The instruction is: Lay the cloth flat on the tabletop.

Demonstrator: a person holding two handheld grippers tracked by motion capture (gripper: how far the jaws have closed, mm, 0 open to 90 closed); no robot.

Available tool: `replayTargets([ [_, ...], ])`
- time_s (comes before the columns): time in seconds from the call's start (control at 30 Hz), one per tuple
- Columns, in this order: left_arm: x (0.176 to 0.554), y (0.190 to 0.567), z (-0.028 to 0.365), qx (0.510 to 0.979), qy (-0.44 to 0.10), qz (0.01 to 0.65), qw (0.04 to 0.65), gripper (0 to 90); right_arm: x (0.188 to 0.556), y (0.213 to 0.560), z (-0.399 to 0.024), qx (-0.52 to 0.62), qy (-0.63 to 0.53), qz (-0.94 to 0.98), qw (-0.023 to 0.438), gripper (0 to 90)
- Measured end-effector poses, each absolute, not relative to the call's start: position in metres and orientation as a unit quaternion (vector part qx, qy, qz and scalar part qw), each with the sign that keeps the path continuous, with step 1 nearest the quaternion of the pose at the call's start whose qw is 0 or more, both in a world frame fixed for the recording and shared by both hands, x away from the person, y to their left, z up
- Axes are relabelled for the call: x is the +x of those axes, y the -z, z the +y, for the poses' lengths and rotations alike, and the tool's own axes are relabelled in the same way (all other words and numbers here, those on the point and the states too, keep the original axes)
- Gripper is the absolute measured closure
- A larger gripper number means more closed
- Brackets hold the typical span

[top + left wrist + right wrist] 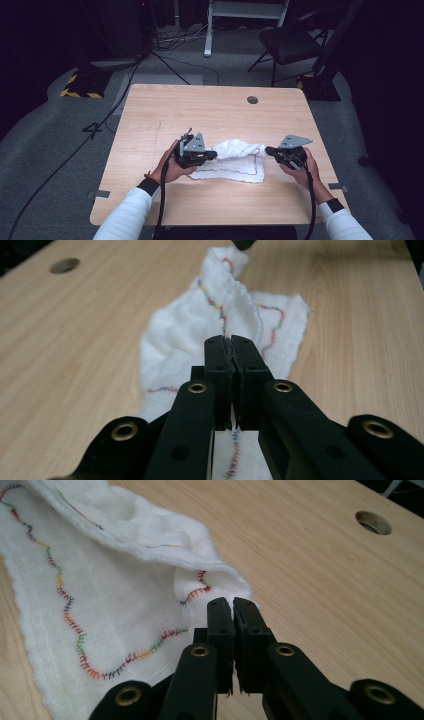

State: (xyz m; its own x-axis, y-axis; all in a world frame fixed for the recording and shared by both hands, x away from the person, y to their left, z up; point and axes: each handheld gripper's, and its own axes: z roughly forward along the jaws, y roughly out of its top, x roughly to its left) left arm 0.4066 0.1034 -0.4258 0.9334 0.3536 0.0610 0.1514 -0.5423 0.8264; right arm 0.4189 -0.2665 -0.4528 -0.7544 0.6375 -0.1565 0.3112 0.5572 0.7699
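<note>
A white cloth (235, 161) stitched with a wavy multicoloured line lies crumpled at the middle of the wooden table (200, 107). My left gripper (215, 154) is shut on the cloth's left edge; in the left gripper view the fabric (200, 325) is pinched between the closed jaws (230, 346). My right gripper (268, 149) is shut on the cloth's right corner, which is lifted off the table. In the right gripper view that corner (200, 582) bunches up at the closed tips (232, 602). Between the two grippers a folded ridge of cloth rises, and a lower layer lies flat.
A round cable hole (252, 99) sits near the table's far edge, right of centre. Beyond the table, on the grey floor, are a dark folding chair (290, 42), a white stand (207, 30) and loose cables (165, 65). Bare wood surrounds the cloth.
</note>
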Motion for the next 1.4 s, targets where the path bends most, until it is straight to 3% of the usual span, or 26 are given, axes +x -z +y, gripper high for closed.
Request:
replayTargets([
  [0.23,0.433,0.415,0.117,0.850,-0.128,0.187,0.475,87.0,0.433,0.437,-0.269,0.284,-0.390,0.843,0.237,86.9],
  [0.83,0.516,0.422,0.144,0.836,-0.179,0.297,0.426,86.9,0.513,0.413,-0.230,0.298,-0.362,0.838,0.279,86.7],
  [0.9,0.524,0.428,0.144,0.836,-0.185,0.314,0.410,85.8,0.522,0.417,-0.223,0.303,-0.350,0.838,0.291,81.4],
  [1.1,0.532,0.442,0.149,0.821,-0.187,0.359,0.402,71.9,0.533,0.429,-0.219,0.330,-0.342,0.828,0.297,69.7],
  [1.27,0.517,0.450,0.152,0.828,-0.170,0.347,0.406,57.3,0.521,0.436,-0.232,0.336,-0.354,0.827,0.279,61.9],
  [1.4,0.495,0.462,0.147,0.857,-0.152,0.312,0.381,50.5,0.503,0.442,-0.241,0.327,-0.367,0.833,0.255,56.6],
])
